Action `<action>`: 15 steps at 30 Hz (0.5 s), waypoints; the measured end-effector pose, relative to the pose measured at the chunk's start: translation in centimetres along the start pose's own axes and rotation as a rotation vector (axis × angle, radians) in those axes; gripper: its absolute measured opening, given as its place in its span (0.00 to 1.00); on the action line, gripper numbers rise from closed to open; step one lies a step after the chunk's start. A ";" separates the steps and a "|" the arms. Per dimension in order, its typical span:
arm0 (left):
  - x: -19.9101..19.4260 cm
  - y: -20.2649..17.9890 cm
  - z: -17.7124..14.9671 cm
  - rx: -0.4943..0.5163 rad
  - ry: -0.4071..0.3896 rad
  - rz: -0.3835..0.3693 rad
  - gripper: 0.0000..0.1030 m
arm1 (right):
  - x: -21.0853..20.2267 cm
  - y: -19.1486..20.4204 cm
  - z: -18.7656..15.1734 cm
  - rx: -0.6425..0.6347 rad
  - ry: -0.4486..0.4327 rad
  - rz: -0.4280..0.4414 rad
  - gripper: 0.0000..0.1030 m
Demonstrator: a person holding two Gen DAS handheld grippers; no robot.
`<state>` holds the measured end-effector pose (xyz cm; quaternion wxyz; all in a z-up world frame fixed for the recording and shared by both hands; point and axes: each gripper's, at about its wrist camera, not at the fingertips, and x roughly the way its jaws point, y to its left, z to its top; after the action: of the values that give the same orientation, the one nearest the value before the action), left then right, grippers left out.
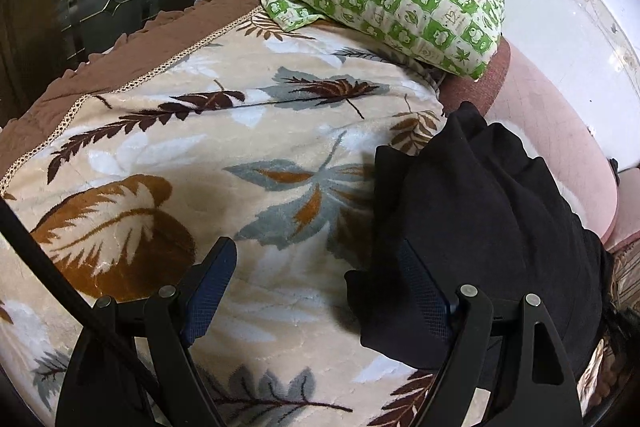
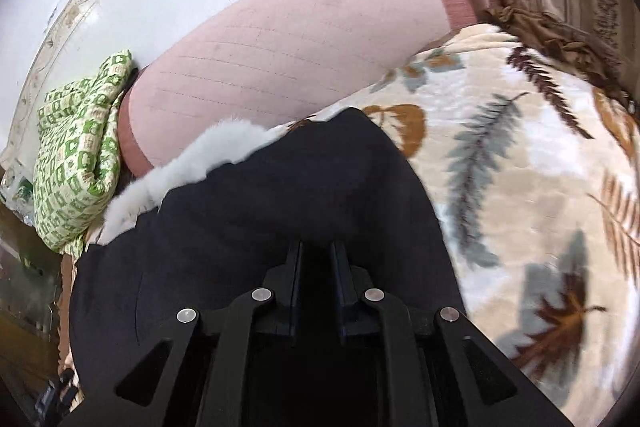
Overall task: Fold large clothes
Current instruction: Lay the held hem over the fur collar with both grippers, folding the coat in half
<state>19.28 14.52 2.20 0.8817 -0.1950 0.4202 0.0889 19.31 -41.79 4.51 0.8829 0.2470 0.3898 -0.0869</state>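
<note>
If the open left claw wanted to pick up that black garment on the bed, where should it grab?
Probably the black garment's near left edge, where the cloth bunches into a thick raised fold on the blanket. The open left gripper already has one finger at that edge, so sliding sideways toward it and pinching the fold looks easiest. The flat middle offers nothing to pinch.

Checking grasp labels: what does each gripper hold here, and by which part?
Right gripper pinches a raised fold of the black garment. Left gripper is open over the leaf-print blanket, holding nothing.

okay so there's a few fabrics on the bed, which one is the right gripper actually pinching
The black garment: the right gripper has its fingers closed on its dark cloth. The leaf-print blanket lies underneath, and the green checked bedding sits apart.
</note>
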 end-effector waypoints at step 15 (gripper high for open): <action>0.6 -0.8 -0.4 0.019 0.024 -0.003 0.80 | -1.9 12.8 -10.0 -0.346 0.089 0.211 0.35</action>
<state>19.66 13.62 1.70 0.8786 -0.1883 0.4312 0.0814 16.00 -25.79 4.88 0.8984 0.1346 0.4092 0.0856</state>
